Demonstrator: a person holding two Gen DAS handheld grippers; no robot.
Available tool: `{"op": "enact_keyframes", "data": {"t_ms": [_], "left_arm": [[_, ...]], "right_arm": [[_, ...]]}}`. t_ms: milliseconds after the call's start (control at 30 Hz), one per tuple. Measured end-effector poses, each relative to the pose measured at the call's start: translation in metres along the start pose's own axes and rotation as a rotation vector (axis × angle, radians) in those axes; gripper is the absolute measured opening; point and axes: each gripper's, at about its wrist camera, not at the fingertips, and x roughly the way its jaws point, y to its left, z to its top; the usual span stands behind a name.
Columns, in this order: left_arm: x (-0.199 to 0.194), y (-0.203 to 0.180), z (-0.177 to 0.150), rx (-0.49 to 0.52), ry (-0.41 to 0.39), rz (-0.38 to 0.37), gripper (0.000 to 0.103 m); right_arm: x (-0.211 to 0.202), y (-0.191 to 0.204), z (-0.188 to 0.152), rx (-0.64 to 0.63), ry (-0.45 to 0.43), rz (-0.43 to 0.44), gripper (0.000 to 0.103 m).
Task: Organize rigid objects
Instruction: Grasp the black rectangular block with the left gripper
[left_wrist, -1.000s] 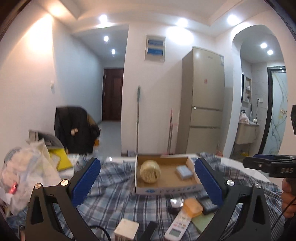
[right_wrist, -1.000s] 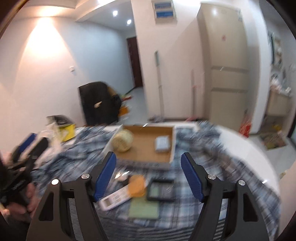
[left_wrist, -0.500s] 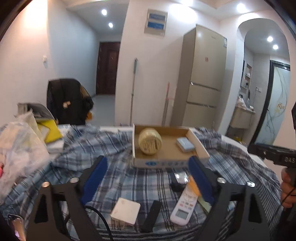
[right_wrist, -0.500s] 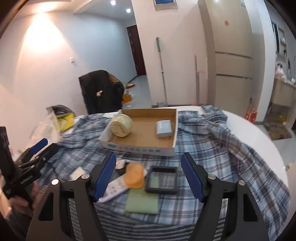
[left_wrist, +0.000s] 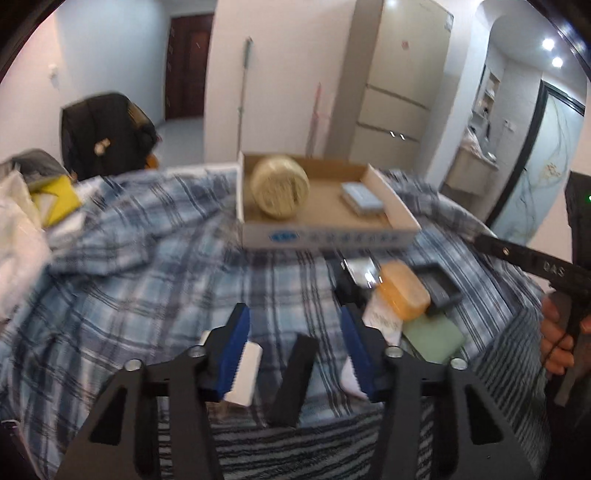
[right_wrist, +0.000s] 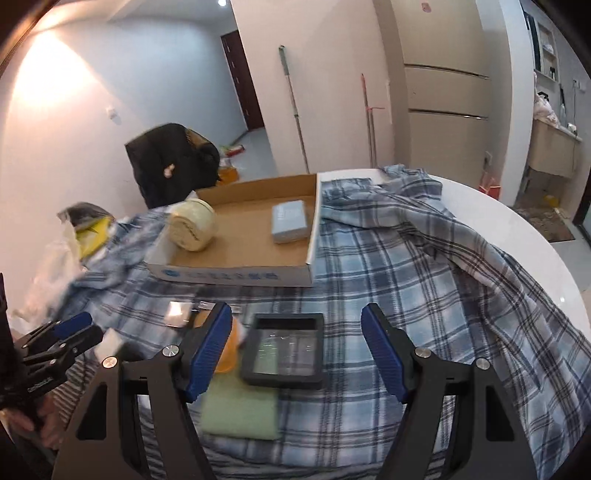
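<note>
Black bar btwn remote, white box

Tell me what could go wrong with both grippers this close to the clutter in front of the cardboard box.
1. The left gripper has just been closing its jaws around the black bar without pressing on it. The white block beside one finger could get pinched too.
2. The right gripper hangs open over the black tray. A finger might knock the crowding orange box.
</note>
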Motion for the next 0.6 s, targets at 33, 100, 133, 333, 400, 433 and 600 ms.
{"op": "enact_keyframes", "data": {"t_ms": [33,100,133,333,400,433,600], "left_arm": [[0.002,-0.001,-0.001,0.001,0.01,-0.006,0.052],[0.006,-0.003,-0.004,0.015,0.033,-0.014,0.052],[0.008,-0.003,-0.004,0.02,0.041,-0.013,0.052],[0.021,-0.003,-0.009,0.03,0.125,-0.026,0.036],[0.026,-0.003,-0.012,0.033,0.153,-0.026,0.033],[0.028,-0.003,-0.013,0.032,0.162,-0.024,0.033],[0.037,-0.001,-0.016,0.027,0.203,-0.017,0.029]], "right_arm": [[0.003,-0.001,-0.001,0.007,0.021,0.025,0.071],[0.011,-0.003,-0.003,0.015,0.064,0.068,0.071],[0.014,-0.004,-0.004,0.018,0.077,0.071,0.071],[0.018,-0.002,-0.007,0.006,0.097,0.077,0.071],[0.018,0.0,-0.007,-0.004,0.092,0.076,0.071],[0.018,0.001,-0.007,-0.009,0.091,0.076,0.071],[0.023,0.005,-0.01,-0.028,0.126,0.108,0.071]]}}
